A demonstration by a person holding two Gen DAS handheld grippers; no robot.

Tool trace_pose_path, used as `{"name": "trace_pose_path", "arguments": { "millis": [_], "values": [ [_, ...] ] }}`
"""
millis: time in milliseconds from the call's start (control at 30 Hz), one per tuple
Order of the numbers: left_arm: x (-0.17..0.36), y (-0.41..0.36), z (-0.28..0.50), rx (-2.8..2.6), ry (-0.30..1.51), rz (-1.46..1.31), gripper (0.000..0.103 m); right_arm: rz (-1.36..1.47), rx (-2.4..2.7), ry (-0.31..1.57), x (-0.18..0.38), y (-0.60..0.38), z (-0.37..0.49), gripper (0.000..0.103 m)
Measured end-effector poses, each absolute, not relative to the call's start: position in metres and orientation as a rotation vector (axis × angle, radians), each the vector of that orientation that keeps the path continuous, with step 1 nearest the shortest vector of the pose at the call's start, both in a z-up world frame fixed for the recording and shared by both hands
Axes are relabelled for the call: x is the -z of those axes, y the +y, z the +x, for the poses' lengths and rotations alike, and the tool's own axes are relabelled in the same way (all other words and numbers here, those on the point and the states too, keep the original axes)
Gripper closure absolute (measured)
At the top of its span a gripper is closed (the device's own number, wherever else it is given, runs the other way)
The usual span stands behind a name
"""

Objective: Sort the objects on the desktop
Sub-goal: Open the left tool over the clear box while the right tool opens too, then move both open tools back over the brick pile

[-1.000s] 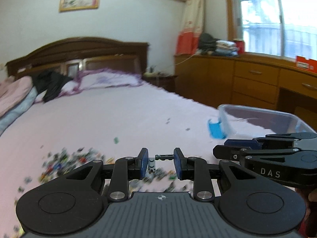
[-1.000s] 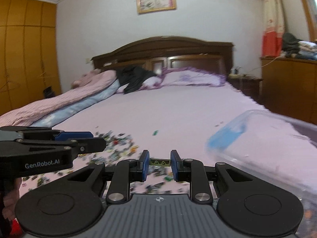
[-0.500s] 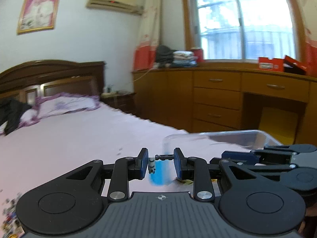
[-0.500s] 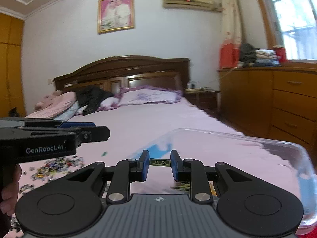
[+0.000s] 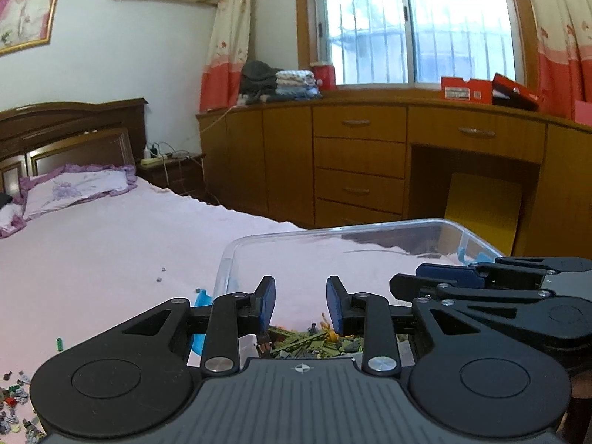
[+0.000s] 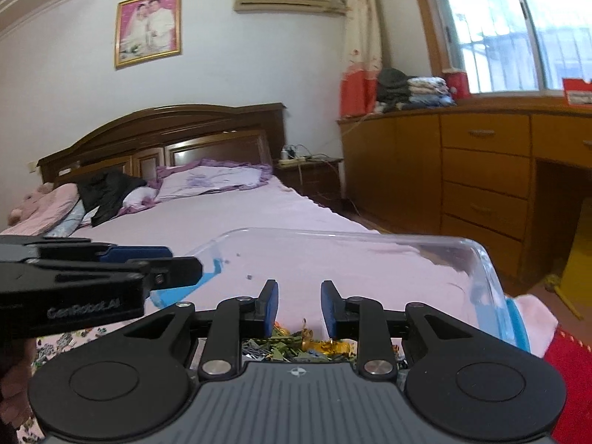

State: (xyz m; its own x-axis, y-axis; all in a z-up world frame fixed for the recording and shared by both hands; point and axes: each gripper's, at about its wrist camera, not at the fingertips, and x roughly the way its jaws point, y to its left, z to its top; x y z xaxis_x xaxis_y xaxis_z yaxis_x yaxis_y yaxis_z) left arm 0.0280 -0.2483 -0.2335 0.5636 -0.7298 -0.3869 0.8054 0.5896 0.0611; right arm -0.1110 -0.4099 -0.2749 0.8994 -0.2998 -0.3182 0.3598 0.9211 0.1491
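A clear plastic bin with blue handles sits on the pink bed, and a heap of small green and yellow toy bricks lies in its near end. Over that heap my left gripper has its jaws opening, with nothing between the blue pads. My right gripper hangs beside it over the same heap, its jaws opening too and empty. Each gripper shows in the other's view: the right one from the right edge, the left one from the left edge.
Loose small bricks are scattered on the bedsheet left of the bin. A wooden dresser and desk run along the wall under the window. Pillows and the headboard lie at the far end.
Both grippers swung right from the scattered pile to over the bin. The small pieces pinched in each have gone from between the pads, and both sets of jaws stand wider.
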Motion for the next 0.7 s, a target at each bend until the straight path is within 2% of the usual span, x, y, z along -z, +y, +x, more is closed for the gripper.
{"name": "trace_pose_path", "arguments": {
  "millis": [67,133,200,400,500,700],
  "values": [
    [0.233,-0.245,0.025,0.908,0.335,0.244,0.062,0.212,0.342,0.297,0.278,-0.407,-0.109,0.073],
    [0.232,-0.238,0.022,0.899,0.327,0.241,0.056,0.205,0.343,0.292,0.279,-0.402,-0.108,0.065],
    [0.232,-0.230,0.018,0.889,0.319,0.241,0.049,0.201,0.345,0.283,0.279,-0.397,-0.108,0.052],
    [0.233,-0.199,0.009,0.813,0.323,0.248,0.033,0.204,0.288,0.284,0.274,-0.375,-0.102,0.035],
    [0.233,-0.178,0.006,0.763,0.339,0.233,0.023,0.197,0.247,0.288,0.270,-0.361,-0.098,0.030],
    [0.238,-0.128,0.003,0.638,0.395,0.206,0.020,0.168,0.137,0.299,0.260,-0.325,-0.088,0.029]
  ]
}}
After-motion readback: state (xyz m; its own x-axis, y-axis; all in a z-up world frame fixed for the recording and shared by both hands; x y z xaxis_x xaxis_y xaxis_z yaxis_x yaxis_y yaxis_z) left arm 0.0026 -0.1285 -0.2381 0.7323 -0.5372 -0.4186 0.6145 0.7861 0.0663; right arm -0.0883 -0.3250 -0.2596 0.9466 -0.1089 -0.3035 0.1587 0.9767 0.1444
